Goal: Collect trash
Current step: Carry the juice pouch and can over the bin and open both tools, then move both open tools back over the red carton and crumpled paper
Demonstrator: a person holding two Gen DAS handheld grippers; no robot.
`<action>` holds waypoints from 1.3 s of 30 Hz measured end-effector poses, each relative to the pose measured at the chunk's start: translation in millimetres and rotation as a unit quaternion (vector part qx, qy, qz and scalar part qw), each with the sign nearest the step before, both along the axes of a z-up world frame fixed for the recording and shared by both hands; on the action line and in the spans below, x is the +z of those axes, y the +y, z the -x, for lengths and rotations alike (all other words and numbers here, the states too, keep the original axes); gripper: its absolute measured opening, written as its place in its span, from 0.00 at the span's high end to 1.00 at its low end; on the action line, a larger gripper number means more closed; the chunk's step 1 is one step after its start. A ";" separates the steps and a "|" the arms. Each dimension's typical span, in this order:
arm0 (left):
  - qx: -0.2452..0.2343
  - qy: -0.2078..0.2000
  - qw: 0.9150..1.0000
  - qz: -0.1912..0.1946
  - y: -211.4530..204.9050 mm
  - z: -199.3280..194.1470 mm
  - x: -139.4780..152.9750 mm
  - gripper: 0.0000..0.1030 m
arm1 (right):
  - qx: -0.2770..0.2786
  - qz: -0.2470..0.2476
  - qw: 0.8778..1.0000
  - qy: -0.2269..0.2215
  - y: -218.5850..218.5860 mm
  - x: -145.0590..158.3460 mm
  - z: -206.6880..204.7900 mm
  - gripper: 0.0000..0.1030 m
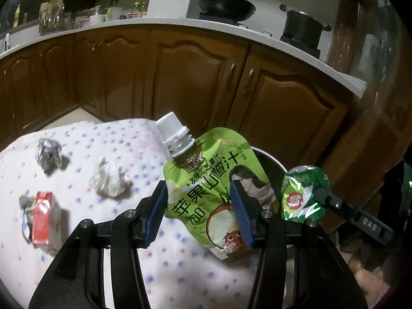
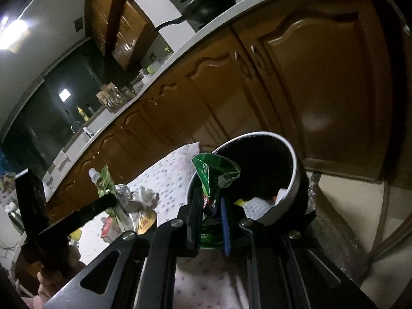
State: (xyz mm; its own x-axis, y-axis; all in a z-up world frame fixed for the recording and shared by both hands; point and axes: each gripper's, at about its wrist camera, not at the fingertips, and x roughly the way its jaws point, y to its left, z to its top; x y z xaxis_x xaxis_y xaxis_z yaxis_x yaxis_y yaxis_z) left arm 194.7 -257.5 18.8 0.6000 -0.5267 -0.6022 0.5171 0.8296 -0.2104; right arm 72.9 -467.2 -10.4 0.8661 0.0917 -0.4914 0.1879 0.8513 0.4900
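My left gripper (image 1: 198,188) is shut on a green juice pouch (image 1: 206,180) with a white screw cap, which it holds upright and off the table. My right gripper (image 2: 209,195) is shut on a crushed green can (image 2: 215,172) in front of the mouth of a dark bin with a white rim (image 2: 293,180). In the left wrist view the can (image 1: 303,195) hangs just right of the pouch, and the bin rim (image 1: 270,158) shows behind both. Trash lies inside the bin.
On the dotted white cloth (image 1: 180,270) lie a foil ball (image 1: 49,158), a crumpled white paper (image 1: 109,180) and a red carton (image 1: 42,215). Brown kitchen cabinets (image 1: 195,77) stand close behind, under a counter with a wok (image 1: 226,5) and a pot (image 1: 303,28).
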 end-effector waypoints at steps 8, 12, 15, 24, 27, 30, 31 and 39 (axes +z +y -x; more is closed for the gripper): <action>0.000 -0.007 1.000 -0.023 -36.6 -22.3 0.7 0.53 | -0.016 0.032 0.999 0.000 -6.9 5.2 -9.7 0.88; -0.001 -0.006 0.999 -0.035 -53.9 -33.8 -3.1 0.53 | -0.020 0.045 0.999 0.005 -10.3 6.4 -18.4 0.88; -0.003 -0.003 0.999 -0.044 -63.9 -40.1 -8.4 0.53 | -0.019 0.052 0.998 0.013 -13.0 4.0 -26.2 0.88; -0.009 0.008 0.997 -0.071 -94.5 -50.0 -24.0 0.52 | -0.018 0.067 0.997 0.047 -17.7 -10.3 -47.4 0.88; -0.007 0.012 0.997 -0.079 -101.1 -52.9 -28.8 0.51 | -0.018 0.065 0.996 0.053 -20.1 -14.7 -48.9 0.88; -0.006 0.017 0.996 -0.084 -105.2 -56.3 -33.7 0.47 | -0.018 0.063 0.996 0.060 -23.6 -18.9 -51.2 0.88; -0.005 0.020 0.996 -0.085 -105.8 -57.6 -34.9 0.46 | -0.016 0.060 0.996 0.060 -24.9 -20.1 -51.6 0.87; -0.007 0.030 0.996 -0.078 -98.6 -55.7 -38.3 0.36 | -0.024 0.040 0.997 0.055 -33.3 -19.5 -45.3 0.78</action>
